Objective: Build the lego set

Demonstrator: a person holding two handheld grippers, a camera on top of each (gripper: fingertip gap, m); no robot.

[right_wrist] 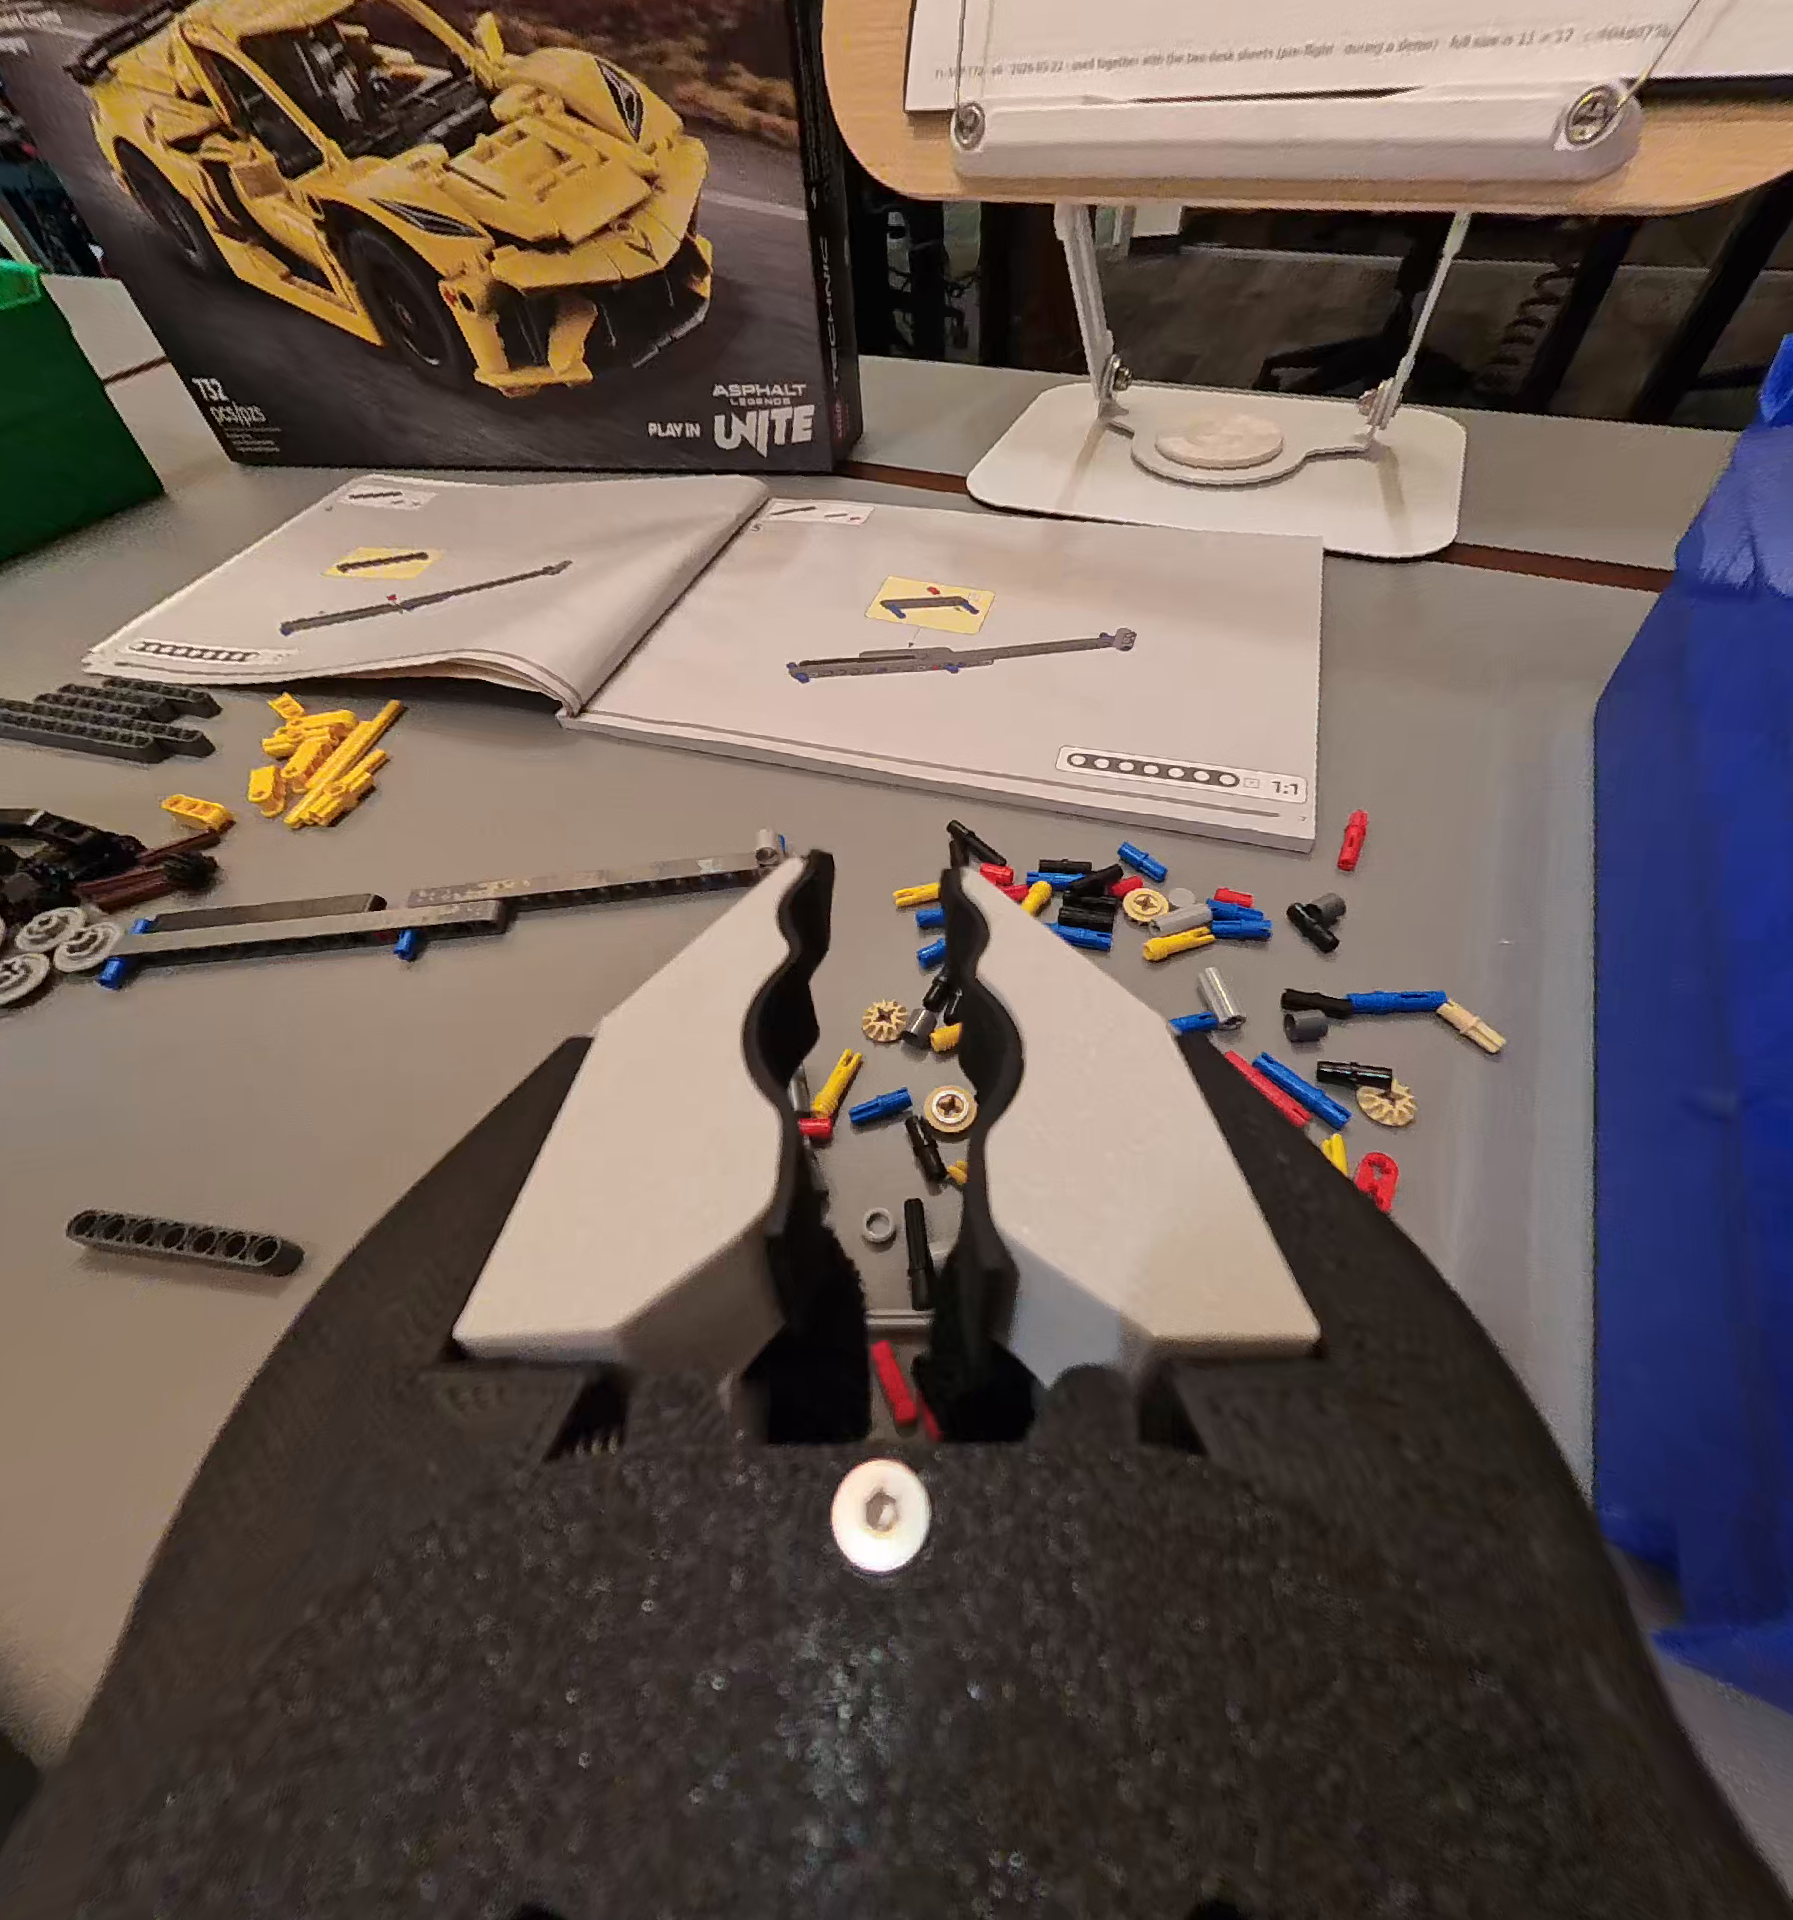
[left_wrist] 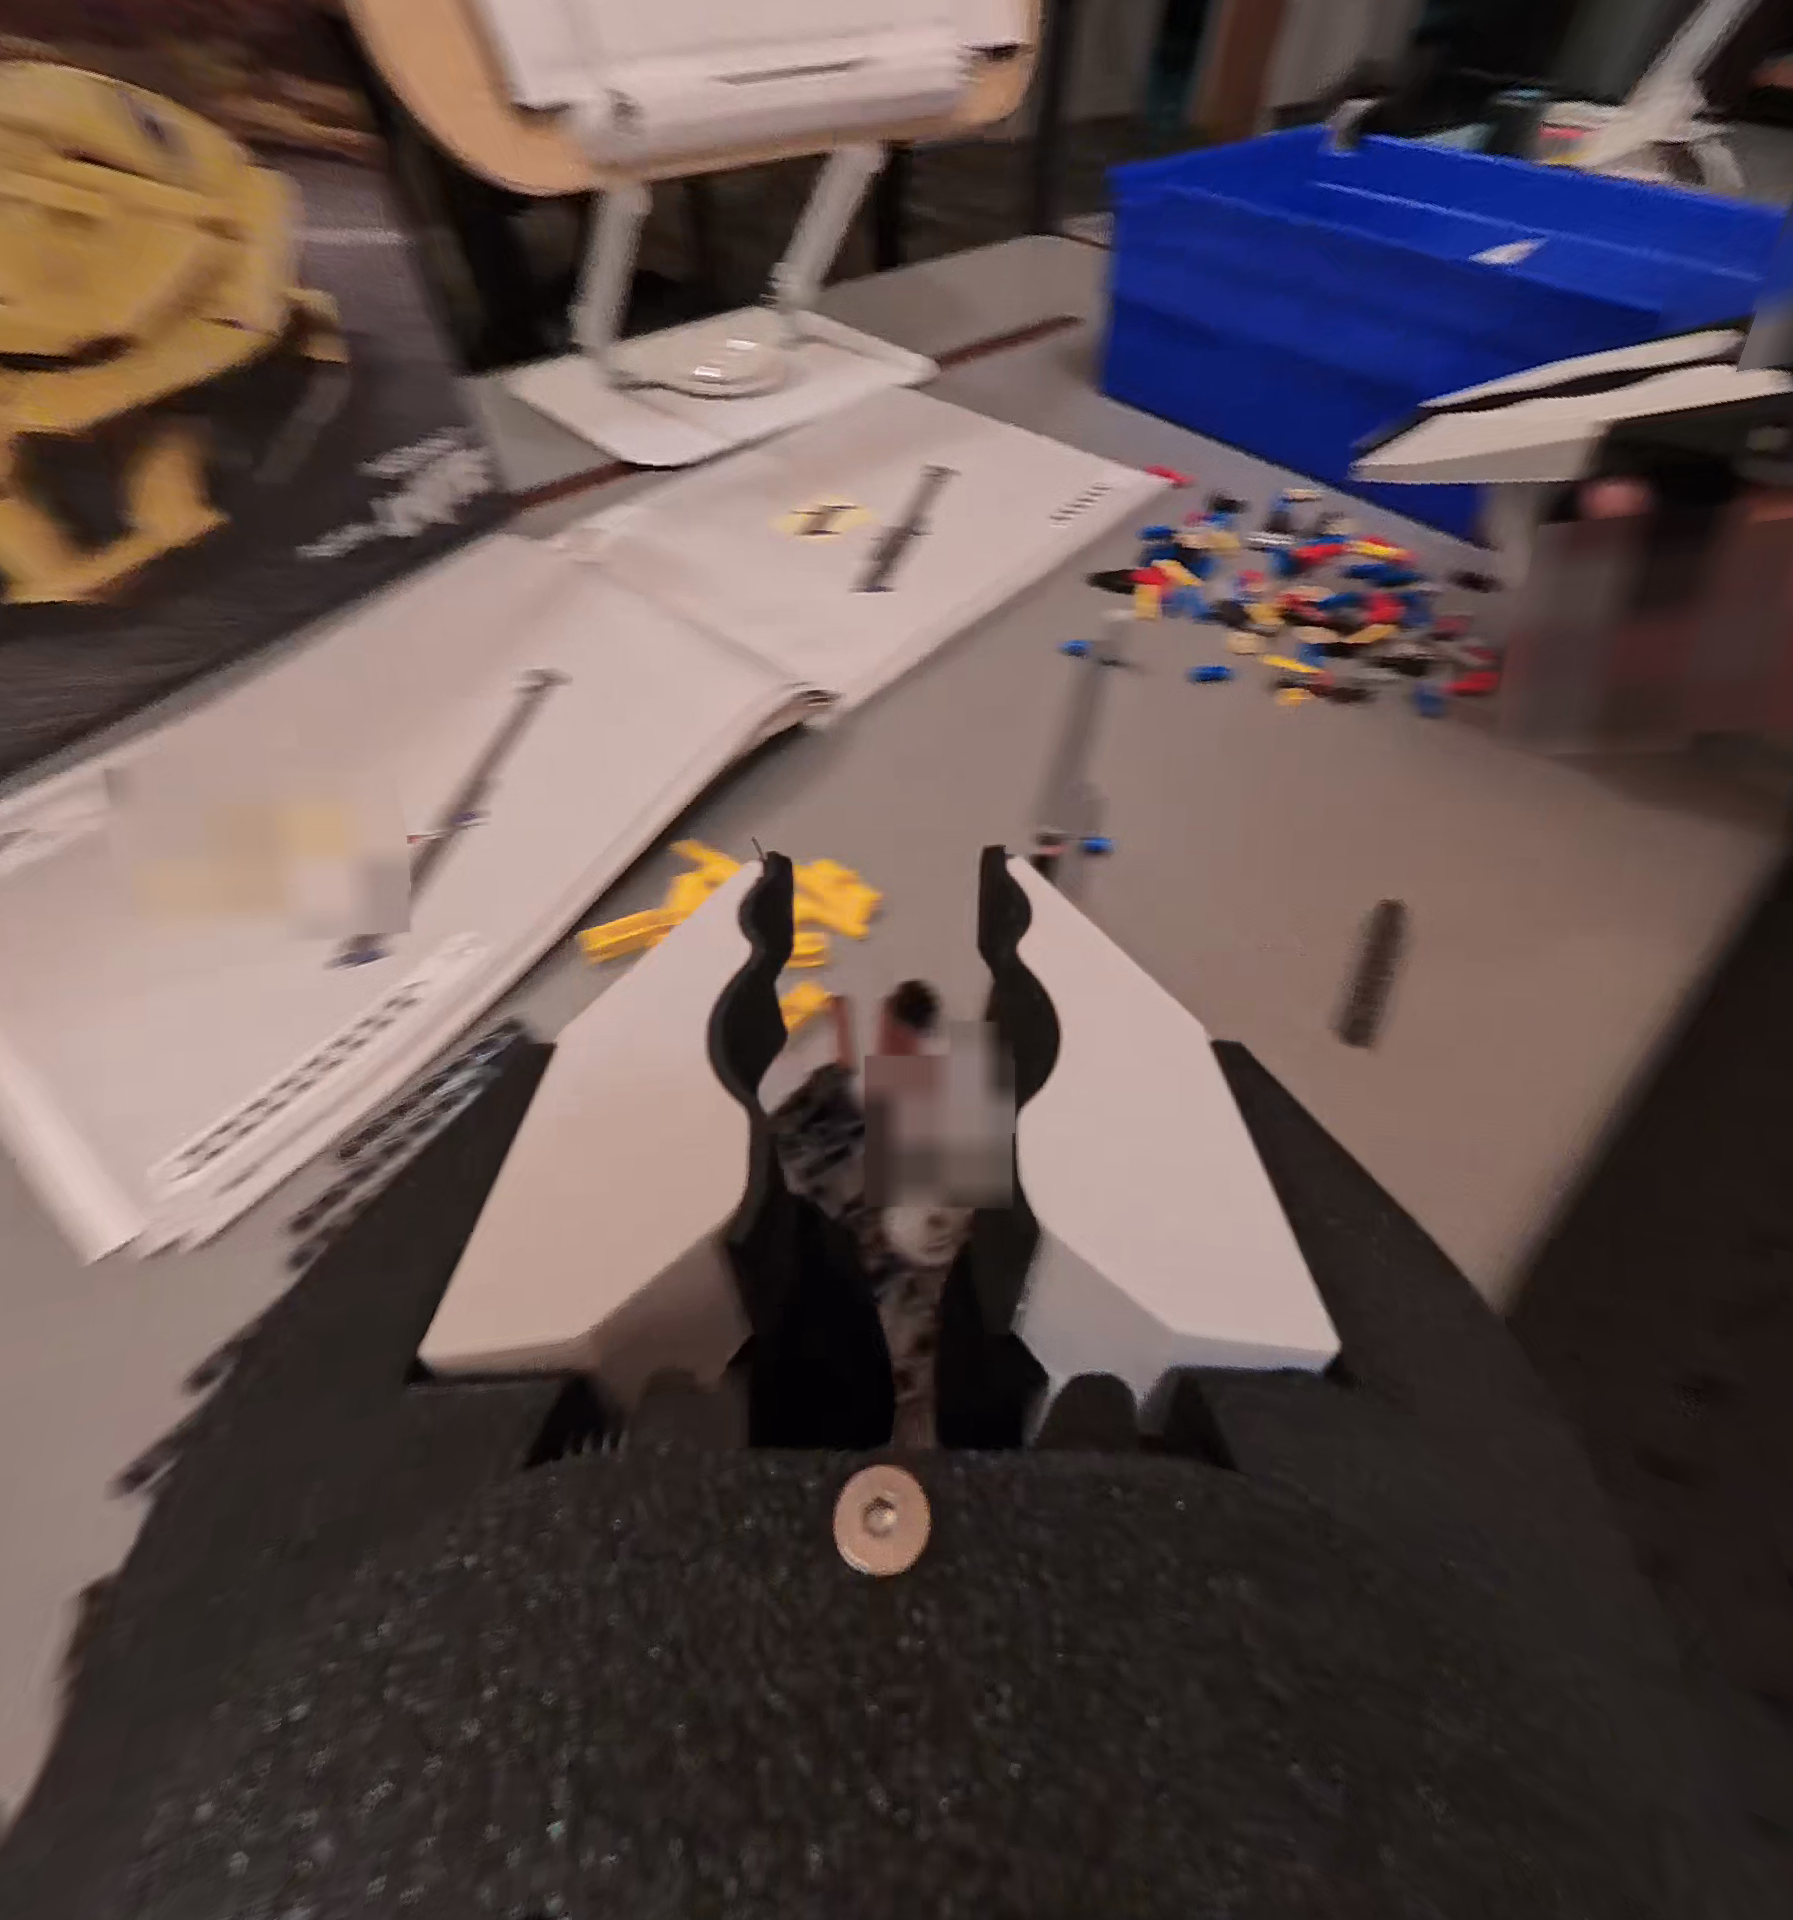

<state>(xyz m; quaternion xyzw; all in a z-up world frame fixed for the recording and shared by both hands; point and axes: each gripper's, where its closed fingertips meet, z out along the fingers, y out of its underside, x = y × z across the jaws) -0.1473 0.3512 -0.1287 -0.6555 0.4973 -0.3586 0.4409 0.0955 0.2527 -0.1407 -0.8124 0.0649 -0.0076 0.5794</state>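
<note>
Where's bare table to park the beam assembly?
Free: the grey table between the long beam assembly and the lone black beam. Crowded: the small-parts scatter by the blue bin, and the yellow pieces below the instruction booklet.

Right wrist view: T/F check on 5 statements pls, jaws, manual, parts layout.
1. The right gripper has its jaws open and empty. True.
2. The manual lies closed on the table. False: it lies open, two pages showing.
3. The assembled beam lies left of the right gripper. True.
4. The pile of small pins sits inside the blue bin. False: the pins are loose on the table, beside the bin.
5. The short black beam lies alone, apart from the stack of black beams. True.
</note>
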